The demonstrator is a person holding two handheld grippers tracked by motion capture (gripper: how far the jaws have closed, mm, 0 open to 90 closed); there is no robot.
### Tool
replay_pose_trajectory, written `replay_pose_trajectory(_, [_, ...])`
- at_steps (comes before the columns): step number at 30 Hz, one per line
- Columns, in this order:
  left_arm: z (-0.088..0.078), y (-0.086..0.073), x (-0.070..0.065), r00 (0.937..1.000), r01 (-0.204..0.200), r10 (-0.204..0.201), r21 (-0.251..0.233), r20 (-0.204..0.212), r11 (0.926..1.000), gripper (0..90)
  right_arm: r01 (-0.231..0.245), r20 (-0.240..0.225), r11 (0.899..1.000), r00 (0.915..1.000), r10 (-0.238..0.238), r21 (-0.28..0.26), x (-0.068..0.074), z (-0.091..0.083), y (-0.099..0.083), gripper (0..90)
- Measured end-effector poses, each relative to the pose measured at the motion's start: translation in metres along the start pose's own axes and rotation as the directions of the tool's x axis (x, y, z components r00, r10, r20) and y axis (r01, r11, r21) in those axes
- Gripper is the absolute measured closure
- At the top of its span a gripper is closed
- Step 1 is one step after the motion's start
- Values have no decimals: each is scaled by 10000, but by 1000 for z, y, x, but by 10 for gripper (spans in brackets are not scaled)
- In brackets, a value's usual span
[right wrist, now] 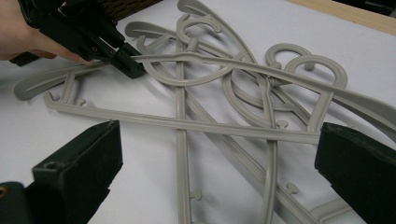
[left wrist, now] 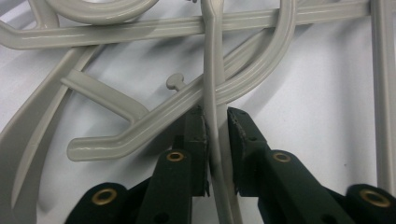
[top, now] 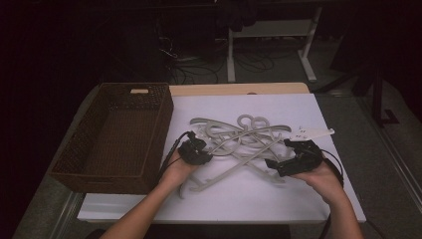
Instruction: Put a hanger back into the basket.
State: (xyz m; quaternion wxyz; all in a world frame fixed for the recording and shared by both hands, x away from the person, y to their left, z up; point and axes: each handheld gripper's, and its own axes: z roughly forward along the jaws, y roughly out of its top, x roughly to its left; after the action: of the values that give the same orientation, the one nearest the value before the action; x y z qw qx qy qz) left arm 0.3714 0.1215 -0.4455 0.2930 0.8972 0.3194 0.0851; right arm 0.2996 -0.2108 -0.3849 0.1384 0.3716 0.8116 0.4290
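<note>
White sheeting covers the table (top: pixel 298 199), where grey hangers (top: pixel 239 144) lie tangled beside a wicker basket (top: pixel 114 137). The left gripper (left wrist: pixel 216 122) has closed on one thin hanger arm (left wrist: pixel 212 79) that runs straight away from it. The right gripper (right wrist: pixel 219 163) stands wide open, with hanger bars lying crosswise between its jaws; the high view shows the hooks pointing away.

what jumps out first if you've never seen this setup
A tangled heap of grey plastic hangers sprawls across the middle of the white table. The left gripper has its jaws around one thin hanger arm, while the right gripper hovers wide open over the pile. A dark wicker basket sits on the left.
</note>
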Motion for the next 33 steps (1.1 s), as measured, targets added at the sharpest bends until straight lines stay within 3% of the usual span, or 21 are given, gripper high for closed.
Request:
replay_pose_trajectory(4, [-1,0,0,9998,-220,220,16,-19,9998,815,-6,-2,10000,10000,6,-18,0,0,0,7])
replay_pose_trajectory(10, [-10,1,1,9996,192,-187,-252,207,9995,818,-46,-12,10000,10000,46,-70,0,-1,0,6])
replay_pose_trajectory(14, [-25,11,-3,9999,102,-106,-569,-61,9983,818,-33,-41,9999,10000,32,-113,0,-3,0,7])
replay_pose_trajectory(19, [-52,32,-3,9993,-73,36,-970,-383,9953,819,-18,-15,9997,10000,18,-243,0,-7,0,6])
replay_pose_trajectory(26, [-99,64,7,9965,-231,112,-1440,-825,9893,819,-131,12,9981,9999,132,-603,-3,-19,1,6])
replay_pose_trajectory(27, [-99,64,7,9965,-231,112,-1440,-825,9893,819,-131,12,9981,9999,132,-603,-3,-19,1,6])
replay_pose_trajectory(28, [-116,70,13,9968,-176,55,-1524,-794,9882,819,-119,2,9981,9999,119,-605,-3,-19,1,6])
replay_pose_trajectory(33, [-149,67,34,9968,-12,-108,-1505,-789,9886,819,5,-314,9990,9995,-19,-447,-1,-9,-4,6])
